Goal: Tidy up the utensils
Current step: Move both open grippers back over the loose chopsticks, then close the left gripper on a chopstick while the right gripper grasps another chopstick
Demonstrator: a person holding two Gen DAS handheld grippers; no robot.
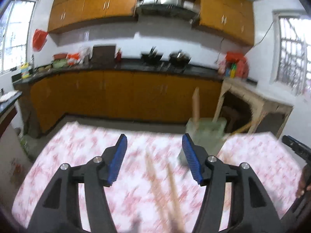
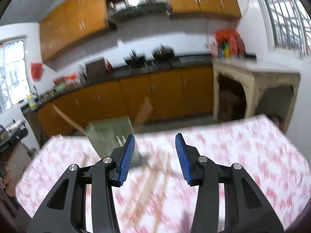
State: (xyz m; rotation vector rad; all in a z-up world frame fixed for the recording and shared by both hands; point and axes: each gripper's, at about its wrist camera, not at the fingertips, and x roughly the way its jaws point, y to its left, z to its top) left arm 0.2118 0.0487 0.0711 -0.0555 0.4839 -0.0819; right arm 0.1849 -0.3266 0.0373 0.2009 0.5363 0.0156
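Observation:
A pale green utensil holder (image 1: 206,134) stands at the far edge of a table with a pink floral cloth (image 1: 77,155). A wooden utensil (image 1: 196,104) stands upright in it and another handle (image 1: 239,130) leans out to the right. Wooden chopsticks (image 1: 167,180) lie on the cloth between the fingers of my open, empty left gripper (image 1: 154,159). In the right wrist view the holder (image 2: 110,132) sits left of centre, holding a wooden spatula (image 2: 144,110) and a leaning stick (image 2: 68,120). Blurred chopsticks (image 2: 147,186) lie below my open, empty right gripper (image 2: 155,158).
The other gripper (image 1: 297,149) shows at the right edge of the left wrist view. Beyond the table are orange kitchen cabinets (image 1: 116,95), a dark counter with pots (image 1: 175,60) and a pale wooden side table (image 1: 258,101). Both views are motion-blurred.

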